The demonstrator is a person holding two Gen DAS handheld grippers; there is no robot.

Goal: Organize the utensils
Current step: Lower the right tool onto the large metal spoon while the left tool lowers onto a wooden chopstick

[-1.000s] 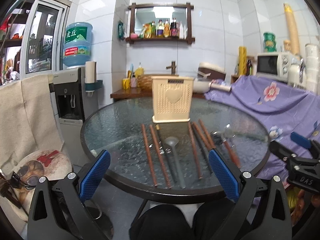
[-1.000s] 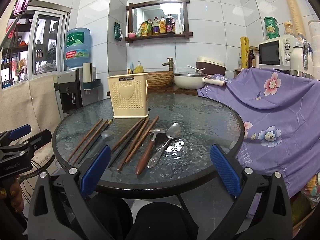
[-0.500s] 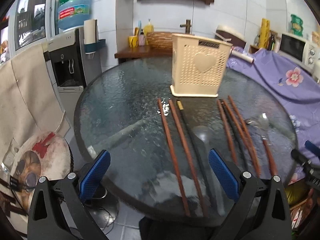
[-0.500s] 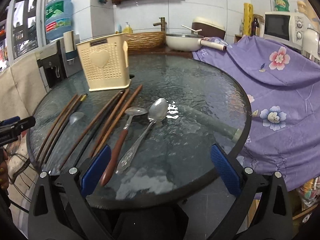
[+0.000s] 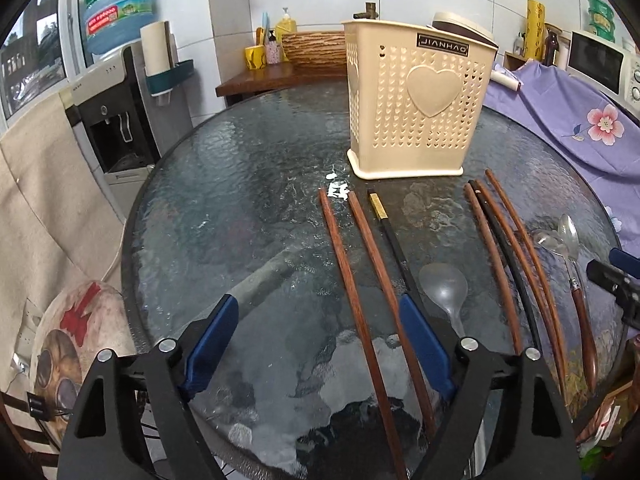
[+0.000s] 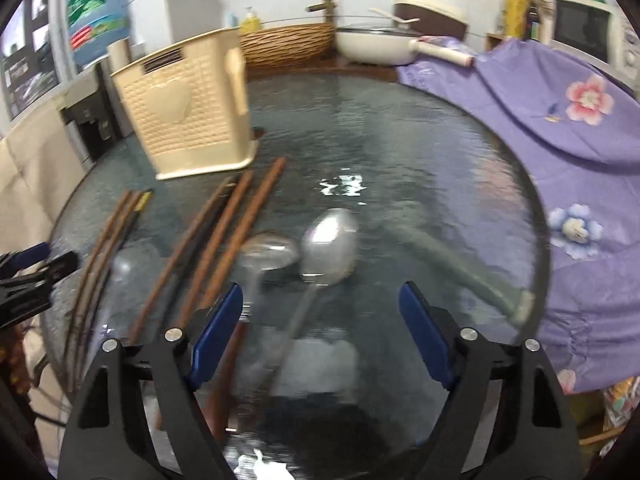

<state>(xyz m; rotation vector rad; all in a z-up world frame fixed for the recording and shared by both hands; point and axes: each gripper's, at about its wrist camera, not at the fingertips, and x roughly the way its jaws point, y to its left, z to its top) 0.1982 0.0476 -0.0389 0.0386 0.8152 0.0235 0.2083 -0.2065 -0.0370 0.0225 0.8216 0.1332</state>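
I am holding my left hand-held gripper (image 5: 318, 332) tilted down over the round glass counter (image 5: 240, 208), its blue pads apart and closing, pressing on nothing. Two brown wooden chopsticks (image 5: 352, 280) are lying on the glass and running between its pads, from below the gripper out ahead of it. Just beyond the right-hand pad a black chopstick with a gold band (image 5: 390, 236) is lying alongside them, and a clear plastic spoon (image 5: 444, 288) is resting just right of that. Farther right, three more brown chopsticks with a black one among them (image 5: 504, 256) are lying side by side. Ahead of the gripper the cream perforated utensil holder with a heart on its front (image 5: 416, 104) is standing upright, near the far tips of the chopsticks.

My right hand-held gripper (image 6: 320, 328) is also pointing down at the counter with its pads apart and closing, clamping nothing. A metal spoon (image 6: 328, 248) is lying between them, bowl ahead and handle running back under the gripper. Just left of it a ladle-like spoon with a brown handle (image 6: 268, 252) is lying beside the left-hand pad. This view is blurred. The utensil holder is standing ahead and to the left.
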